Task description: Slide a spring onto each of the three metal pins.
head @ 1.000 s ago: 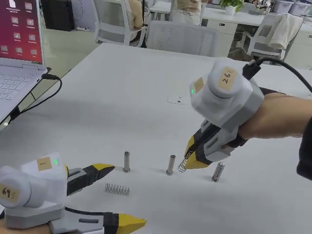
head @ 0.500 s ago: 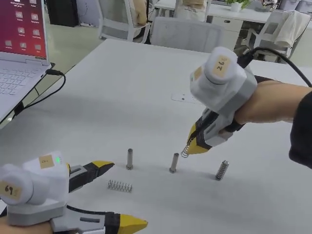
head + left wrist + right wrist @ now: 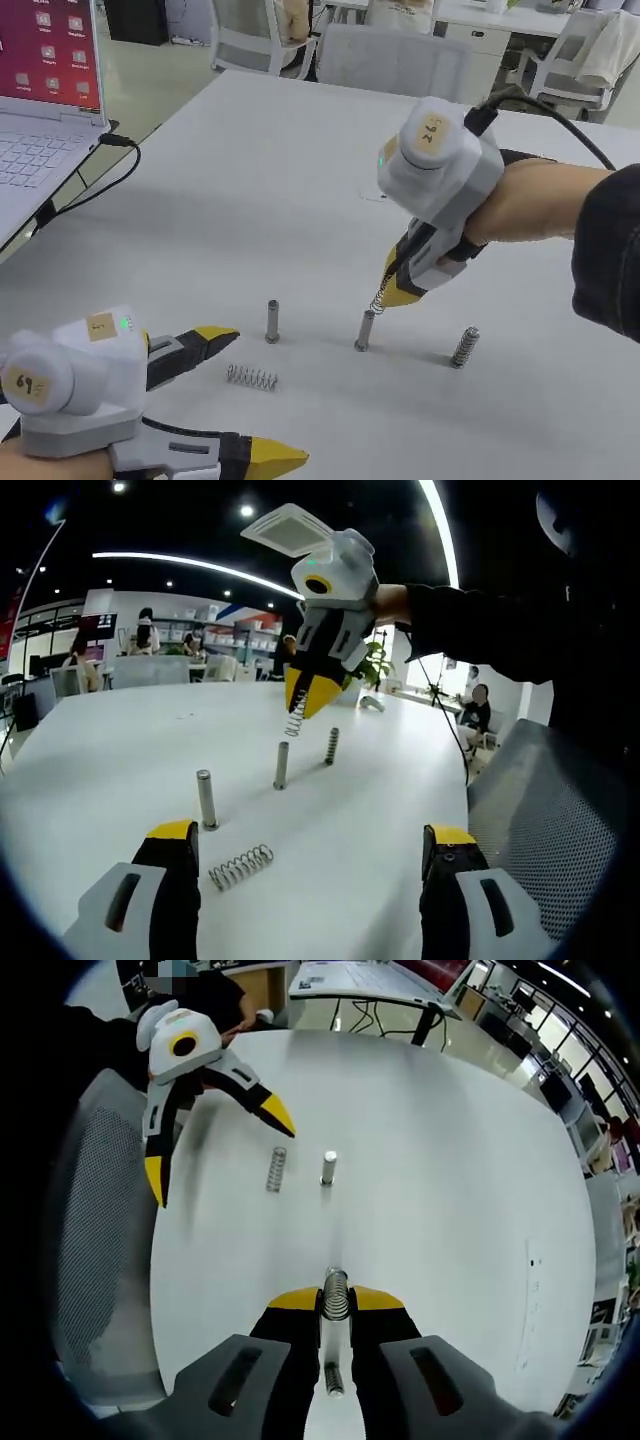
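White surface (image 3: 250, 150) stretches wide across the room. At its far left edge sits an open laptop (image 3: 40, 120) with a dark cable (image 3: 95, 190) trailing from its side. Near the front left corner the left tongs (image 3: 258, 396) hover low over the surface, their yellow tips spread wide apart and gripping nothing. In the gap between those tips a loose spring (image 3: 250, 377) lies flat on its side. Just behind it stands the left pin (image 3: 272, 321), upright and bare. Next along the row is the middle pin (image 3: 365, 330), also upright. Right over it are the right tongs (image 3: 395, 292), angled down from the right in a person's hand, tips pinched together on a held spring (image 3: 381, 293). That spring hangs tilted below the tips, its lower end right at the top of the middle pin. Whether it touches the pin I can't make out. In the right gripper view its coils poke up between the closed yellow tips. Farthest right stands the right pin (image 3: 464, 347), with a third spring (image 3: 460, 355) already seated around it.
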